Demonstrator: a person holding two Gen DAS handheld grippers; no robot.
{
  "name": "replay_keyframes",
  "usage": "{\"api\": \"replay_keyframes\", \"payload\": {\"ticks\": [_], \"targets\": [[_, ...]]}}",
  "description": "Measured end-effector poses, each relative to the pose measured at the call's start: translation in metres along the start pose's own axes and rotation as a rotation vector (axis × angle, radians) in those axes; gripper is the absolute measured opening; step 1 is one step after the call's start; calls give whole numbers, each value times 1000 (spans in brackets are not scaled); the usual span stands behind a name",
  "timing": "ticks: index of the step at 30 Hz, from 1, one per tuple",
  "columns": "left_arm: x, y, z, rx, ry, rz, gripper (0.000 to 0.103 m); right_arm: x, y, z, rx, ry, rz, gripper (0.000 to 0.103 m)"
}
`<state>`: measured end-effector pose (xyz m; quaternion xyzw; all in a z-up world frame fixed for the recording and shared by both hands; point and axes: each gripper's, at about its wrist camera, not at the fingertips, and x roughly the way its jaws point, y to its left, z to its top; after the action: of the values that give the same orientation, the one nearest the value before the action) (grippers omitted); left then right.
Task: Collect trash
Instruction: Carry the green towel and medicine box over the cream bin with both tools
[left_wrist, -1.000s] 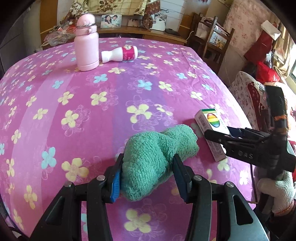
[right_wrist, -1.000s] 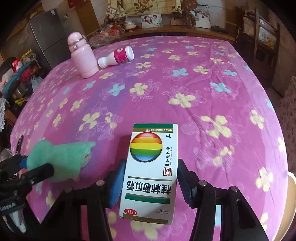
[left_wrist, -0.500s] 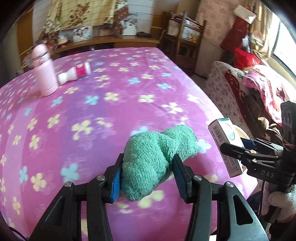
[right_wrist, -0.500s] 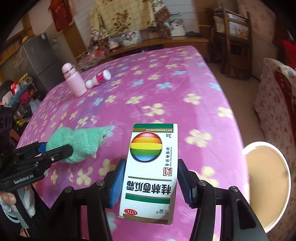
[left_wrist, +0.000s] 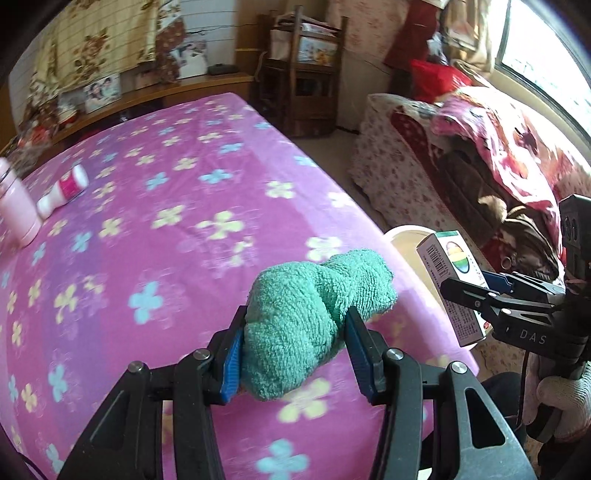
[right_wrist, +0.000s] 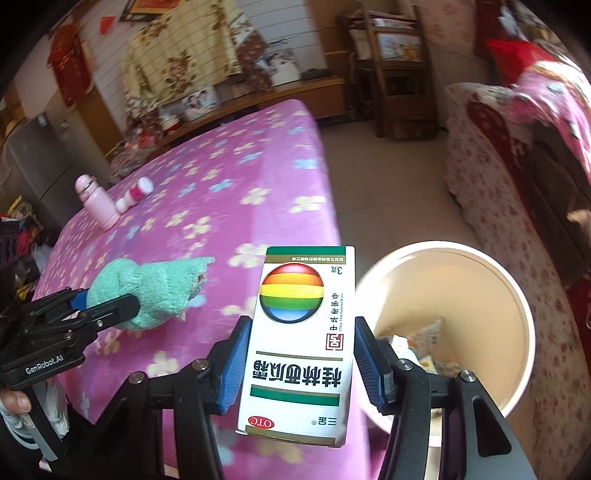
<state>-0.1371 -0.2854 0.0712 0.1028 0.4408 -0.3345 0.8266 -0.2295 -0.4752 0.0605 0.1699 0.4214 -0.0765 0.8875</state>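
Observation:
My left gripper (left_wrist: 295, 354) is shut on a crumpled green towel (left_wrist: 314, 317) and holds it above the right edge of the pink flowered table (left_wrist: 166, 229). My right gripper (right_wrist: 301, 363) is shut on a white medicine box (right_wrist: 303, 332) with a rainbow ball, held up just left of a cream bin (right_wrist: 513, 295) on the floor. The bin holds some wrappers. In the left wrist view the box (left_wrist: 447, 273) and the right gripper (left_wrist: 476, 291) hang over the bin's rim (left_wrist: 402, 236). The towel (right_wrist: 147, 291) also shows in the right wrist view.
A pink flask (right_wrist: 94, 201) stands and a white-and-pink bottle (right_wrist: 135, 194) lies at the table's far left. A sofa with flowered covers (right_wrist: 517, 177) stands right of the bin. A wooden shelf (right_wrist: 391, 70) stands at the back.
Both grippers have lifted off the table and swung right with their loads. The medicine box now hangs beside the bin, which has come fully into view.

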Motion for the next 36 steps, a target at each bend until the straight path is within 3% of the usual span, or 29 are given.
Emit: {"api": "replay_keyframes", "payload": {"ticks": [17,36], "targets": [[47,-87,26,97,40,-57,52,-17,-100,-15,161,-6,-104,57],[93,-133,33,125,97,-107,52,10,-154,-35,262,56,-142,58]]}}
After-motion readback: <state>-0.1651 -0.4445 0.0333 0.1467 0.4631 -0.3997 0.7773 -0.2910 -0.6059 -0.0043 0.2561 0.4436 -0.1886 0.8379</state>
